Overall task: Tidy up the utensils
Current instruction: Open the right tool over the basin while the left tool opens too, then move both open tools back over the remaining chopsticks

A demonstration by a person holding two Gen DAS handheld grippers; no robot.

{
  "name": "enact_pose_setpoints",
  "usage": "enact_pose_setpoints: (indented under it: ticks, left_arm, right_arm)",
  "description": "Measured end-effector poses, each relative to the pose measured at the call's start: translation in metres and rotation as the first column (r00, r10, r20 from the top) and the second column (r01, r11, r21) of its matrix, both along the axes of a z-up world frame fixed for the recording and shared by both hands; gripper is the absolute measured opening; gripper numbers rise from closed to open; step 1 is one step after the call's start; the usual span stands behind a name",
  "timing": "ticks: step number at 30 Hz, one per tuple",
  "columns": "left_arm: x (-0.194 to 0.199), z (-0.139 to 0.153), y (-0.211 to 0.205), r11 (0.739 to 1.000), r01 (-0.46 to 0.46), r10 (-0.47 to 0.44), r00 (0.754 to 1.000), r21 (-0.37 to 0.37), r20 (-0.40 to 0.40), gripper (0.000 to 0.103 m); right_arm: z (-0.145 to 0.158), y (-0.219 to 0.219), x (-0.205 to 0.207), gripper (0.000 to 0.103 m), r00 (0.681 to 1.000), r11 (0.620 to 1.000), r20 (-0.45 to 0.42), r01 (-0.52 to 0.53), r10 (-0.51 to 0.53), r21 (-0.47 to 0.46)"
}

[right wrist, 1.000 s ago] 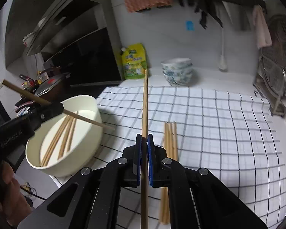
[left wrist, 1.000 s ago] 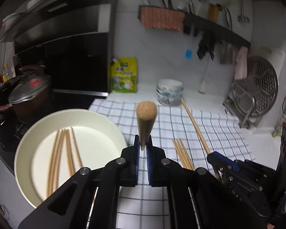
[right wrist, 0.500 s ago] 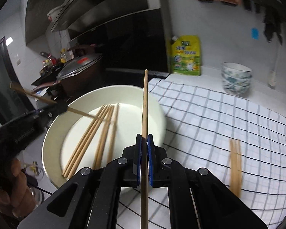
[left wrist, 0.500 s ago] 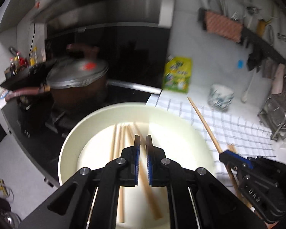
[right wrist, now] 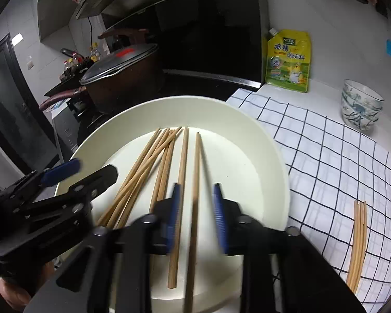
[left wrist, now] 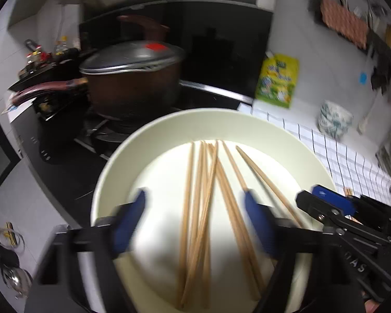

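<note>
Landmark: we place everything relative to the bowl (right wrist: pixel 279 172), a cream basin at the counter edge, half over the checked cloth (right wrist: pixel 325 143).

Left claw (left wrist: pixel 195 221): jaws spreading and already wide; nothing is between the pads. We see chopsticks (left wrist: pixel 203 195) lying on the bowl floor beneath the gap, not gripped.

Right claw (right wrist: pixel 196 214): jaws parting, a narrow gap so far. One stick (right wrist: pixel 194 195) runs between the pads without being pressed, its far tip on the bowl floor.

Task items: most sticks lie loose in the bowl, fanned and crossing. A small bundle (right wrist: pixel 358 237) remains on the cloth, well apart from the bowl on the side away from the pot (right wrist: pixel 122 78).

Risk one: in our judgement the right stick could tip over the bowl's near rim, since its near end runs back under the claw body and out of view; we cannot tell whether it is supported there.

Risk two: both claws hang close together over the bowl; a careless withdrawal could knock them together or catch the rim and shift the bowl toward the counter edge.

Risk three: the crossed sticks may roll when more are dropped on them.

Remaining work: we judge the bundle on the cloth is not yet collected.
</note>
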State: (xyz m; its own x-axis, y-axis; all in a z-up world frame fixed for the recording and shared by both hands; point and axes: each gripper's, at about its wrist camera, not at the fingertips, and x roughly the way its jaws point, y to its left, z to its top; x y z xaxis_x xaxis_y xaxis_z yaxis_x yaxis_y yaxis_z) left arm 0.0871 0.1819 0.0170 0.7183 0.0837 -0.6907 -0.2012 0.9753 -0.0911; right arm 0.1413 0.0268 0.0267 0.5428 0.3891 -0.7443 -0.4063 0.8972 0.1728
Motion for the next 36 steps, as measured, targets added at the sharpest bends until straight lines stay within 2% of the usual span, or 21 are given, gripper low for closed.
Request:
enact_pose_setpoints:
  ticks: [7, 14, 23, 31, 36]
  left_arm:
    - [-0.011, 0.003, 0.004, 1.000, -0.025, 0.025, 1.000, 0.000, 0.004, 0.083]
    - [-0.030, 0.010, -0.016, 1.000, 0.004, -0.005, 0.999, 0.020, 0.032, 0.091]
    - [-0.049, 0.017, -0.065, 0.995, 0.094, -0.095, 0.994, 0.018, 0.047, 0.096]
    - [-0.065, 0.020, -0.120, 0.979, 0.204, -0.204, 0.977, 0.010, 0.054, 0.097]
    - [-0.067, 0.012, -0.151, 0.968, 0.249, -0.247, 0.968, -0.035, 0.044, 0.097]
  right_arm:
    - [0.005, -0.020, -0.019, 0.032, 0.999, 0.999, 0.024, 0.033, -0.034, 0.027]
    - [0.009, -0.049, -0.043, 0.035, 0.995, 0.995, 0.043, 0.089, -0.090, 0.041]
    - [0.014, -0.110, -0.081, 0.042, 0.977, 0.979, 0.071, 0.202, -0.203, 0.020]
    - [0.012, -0.169, -0.117, 0.051, 0.948, 0.952, 0.091, 0.305, -0.305, 0.013]
    - [0.006, -0.205, -0.133, 0.056, 0.931, 0.935, 0.085, 0.355, -0.355, 0.010]
